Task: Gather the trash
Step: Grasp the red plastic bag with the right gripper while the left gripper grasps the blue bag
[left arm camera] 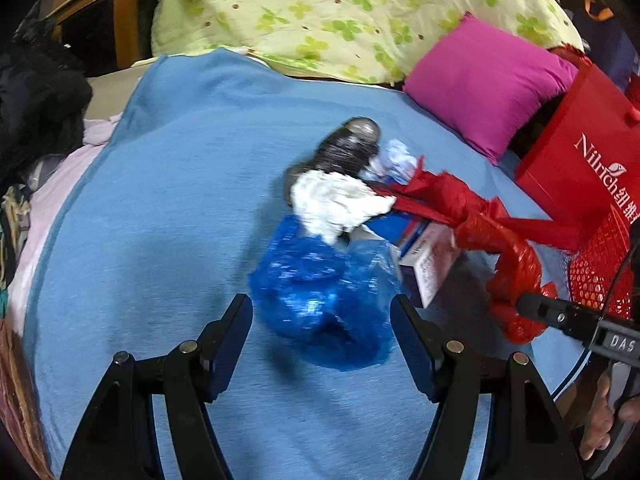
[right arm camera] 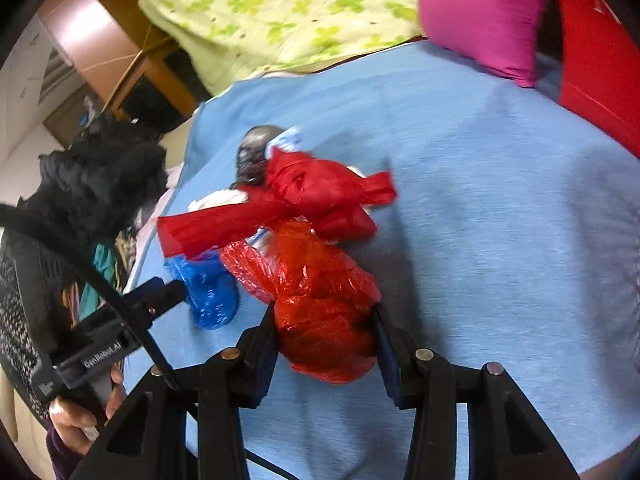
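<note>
A heap of trash lies on the blue bed sheet (left arm camera: 180, 200). It holds a crumpled blue plastic bag (left arm camera: 320, 292), a white tissue wad (left arm camera: 336, 204), a dark shiny bag (left arm camera: 348, 144), a small box (left arm camera: 432, 264) and a red plastic bag (right arm camera: 320, 280). My left gripper (left arm camera: 322, 312) stands open, its fingertips flanking the blue bag without visibly squeezing it. My right gripper (right arm camera: 325, 316) is shut on the lower bulge of the red bag, whose long red tail stretches back over the heap. From the left wrist view, the right gripper's tip (left arm camera: 532, 306) is seen in the red bag (left arm camera: 516, 268).
A red paper carrier bag (left arm camera: 580, 168) and a red mesh basket (left arm camera: 596, 268) stand at the right edge. A pink pillow (left arm camera: 488, 80) and a green floral quilt (left arm camera: 340, 16) lie behind the heap. Black clothing (left arm camera: 36, 100) sits at the left.
</note>
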### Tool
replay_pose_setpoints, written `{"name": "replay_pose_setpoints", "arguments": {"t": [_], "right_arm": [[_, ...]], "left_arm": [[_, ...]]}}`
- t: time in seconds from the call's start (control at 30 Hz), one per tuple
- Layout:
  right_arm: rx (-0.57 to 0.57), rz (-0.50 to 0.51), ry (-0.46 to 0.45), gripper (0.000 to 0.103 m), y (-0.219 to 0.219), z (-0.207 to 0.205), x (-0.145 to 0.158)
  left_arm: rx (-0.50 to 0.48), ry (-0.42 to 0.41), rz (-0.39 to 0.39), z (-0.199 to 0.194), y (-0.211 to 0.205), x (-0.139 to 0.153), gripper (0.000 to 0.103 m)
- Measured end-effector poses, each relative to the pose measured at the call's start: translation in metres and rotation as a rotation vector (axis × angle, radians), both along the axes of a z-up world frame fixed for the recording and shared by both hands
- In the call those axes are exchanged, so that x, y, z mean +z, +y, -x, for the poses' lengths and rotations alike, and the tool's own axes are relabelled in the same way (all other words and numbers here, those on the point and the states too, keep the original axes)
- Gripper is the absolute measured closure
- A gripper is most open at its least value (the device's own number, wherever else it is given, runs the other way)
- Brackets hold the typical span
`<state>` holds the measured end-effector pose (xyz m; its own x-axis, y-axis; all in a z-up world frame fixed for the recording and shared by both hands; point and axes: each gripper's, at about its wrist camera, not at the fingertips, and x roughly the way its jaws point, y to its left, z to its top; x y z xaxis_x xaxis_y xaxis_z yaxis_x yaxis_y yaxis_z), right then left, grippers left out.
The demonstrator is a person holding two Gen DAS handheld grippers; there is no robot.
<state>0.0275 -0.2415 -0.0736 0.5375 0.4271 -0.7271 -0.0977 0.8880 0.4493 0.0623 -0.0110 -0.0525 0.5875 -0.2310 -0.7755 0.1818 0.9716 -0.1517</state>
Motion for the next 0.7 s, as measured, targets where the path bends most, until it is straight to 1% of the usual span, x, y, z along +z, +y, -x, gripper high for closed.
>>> {"name": "replay_pose_setpoints", "arguments": {"t": [0.07,0.2,0.33,0.4,0.47,0.53,0.57,0.6,0.7], "right_arm": [[-0.015,-0.012,0.005,0.056,-0.009,0.001,0.001],[-0.035,-0.031,0.012,0.056,-0.015,0.003,0.002],[-0.049,-0.043,0.029,0.056,-0.017,0.001,-0.001],[-0.050,-0.046,0.030,0.056,-0.017,0.001,-0.001],[-0.049,-0.044,0.028,0.056,-0.017,0.002,-0.002],[-0.049,-0.044,0.029,0.056,-0.018,0.002,-0.002],[-0.048,-0.047,0.029,0.056,-0.018,0.003,-0.002],[-0.047,-0.048,0.027,0.056,-0.017,0.003,-0.001],[-0.039,-0.056,0.020,0.056,-0.018,0.004,0.000]], "left_arm": [[-0.016,0.009,-0.004,-0.002,-0.008,-0.004,0.031],[-0.008,-0.009,-0.075,-0.005,-0.021,-0.010,0.031],[0.007,-0.016,-0.098,-0.008,-0.024,-0.015,0.031],[0.010,-0.022,-0.097,-0.009,-0.022,-0.016,0.044],[0.007,-0.030,-0.095,-0.009,-0.023,-0.015,0.048],[0.004,-0.043,-0.098,-0.007,-0.022,-0.012,0.058],[0.004,-0.050,-0.106,-0.005,-0.022,-0.011,0.067],[0.001,-0.055,-0.110,-0.004,-0.022,-0.009,0.071],[-0.012,-0.062,-0.094,0.001,-0.021,-0.005,0.076]]}}
